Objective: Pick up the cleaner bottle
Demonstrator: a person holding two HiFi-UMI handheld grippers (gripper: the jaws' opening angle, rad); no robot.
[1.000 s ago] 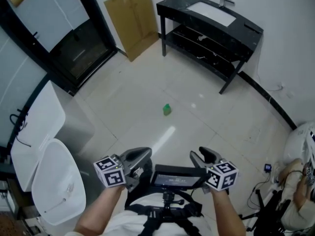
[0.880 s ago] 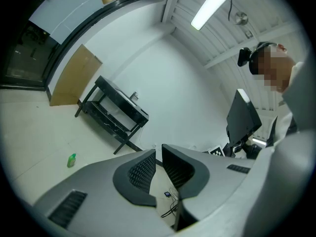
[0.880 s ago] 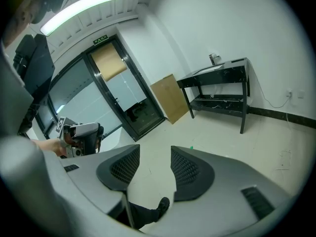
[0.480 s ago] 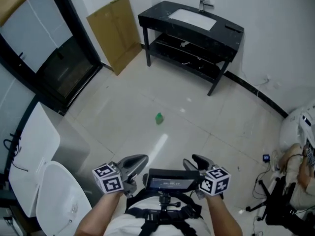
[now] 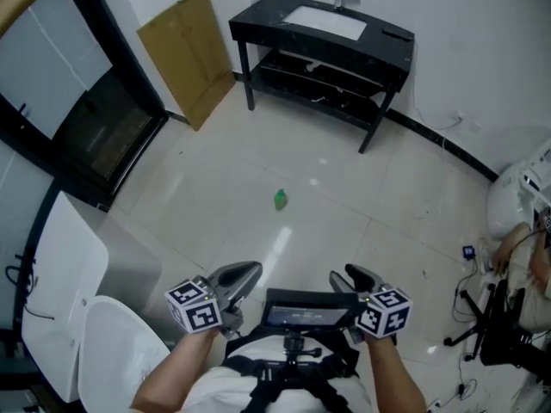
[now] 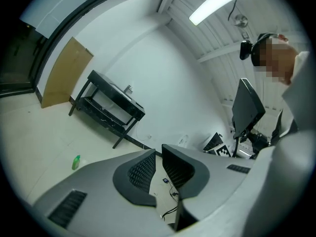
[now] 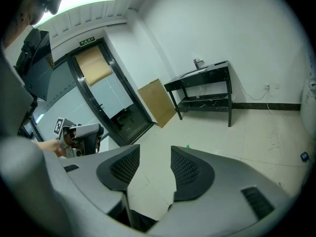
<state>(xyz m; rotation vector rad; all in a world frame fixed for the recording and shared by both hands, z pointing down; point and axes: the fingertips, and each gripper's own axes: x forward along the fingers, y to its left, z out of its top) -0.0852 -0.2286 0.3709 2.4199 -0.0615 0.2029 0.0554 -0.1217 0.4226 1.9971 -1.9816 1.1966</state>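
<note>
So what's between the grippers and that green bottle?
Nothing. The head view shows just bare floor between the bottle and the left gripper and right gripper.

A bathroom (pale tiled floor), shown by the black sink vanity and white toilet.

Glossy tiled floor; green plastic bottle; matt brown cardboard sheet

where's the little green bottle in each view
Head view: small green plastic cleaner bottle on the floor, centre.
Left gripper view: it sits lower left.
Right gripper view: it peeks over a jaw, centre.
Shared landmark: black sink table, beyond the bottle in all three.
</note>
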